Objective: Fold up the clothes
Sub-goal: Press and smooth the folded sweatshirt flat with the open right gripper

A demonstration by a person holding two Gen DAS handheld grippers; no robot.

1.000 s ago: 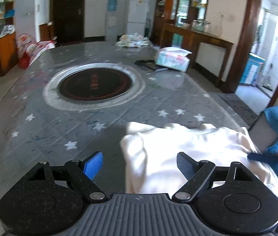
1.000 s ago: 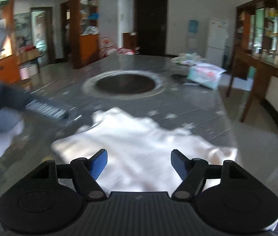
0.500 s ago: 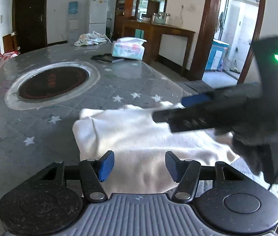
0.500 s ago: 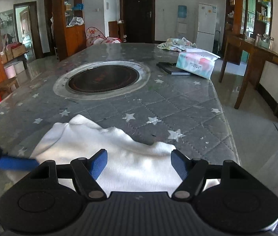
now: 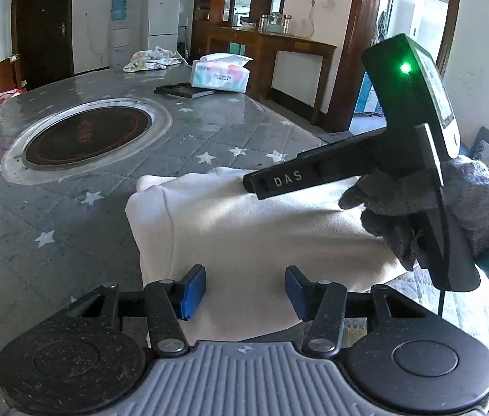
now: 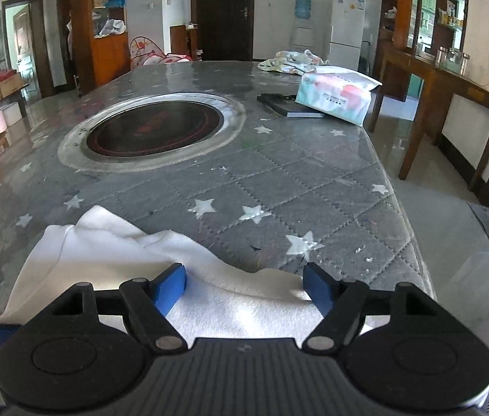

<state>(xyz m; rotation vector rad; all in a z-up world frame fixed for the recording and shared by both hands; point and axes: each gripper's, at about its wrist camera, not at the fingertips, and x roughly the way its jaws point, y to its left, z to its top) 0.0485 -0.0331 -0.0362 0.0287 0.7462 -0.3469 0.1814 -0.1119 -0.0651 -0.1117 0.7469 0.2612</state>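
Two handheld grippers over a white garment on a star-patterned grey worktop.

Left wrist view: the left gripper has its jaws apart, empty, above the white garment at the worktop's near edge; a gloved hand holds the right gripper's body above the cloth.
Right wrist view: the right gripper has its jaws wide apart, empty, over the garment's far edge.

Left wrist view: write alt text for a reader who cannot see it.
A white garment lies partly folded on a grey star-patterned table, with the open left gripper poised over its near edge. A gloved hand holds the right gripper above the cloth from the right. Farther back sit a round inset burner, a tissue pack and crumpled cloth.
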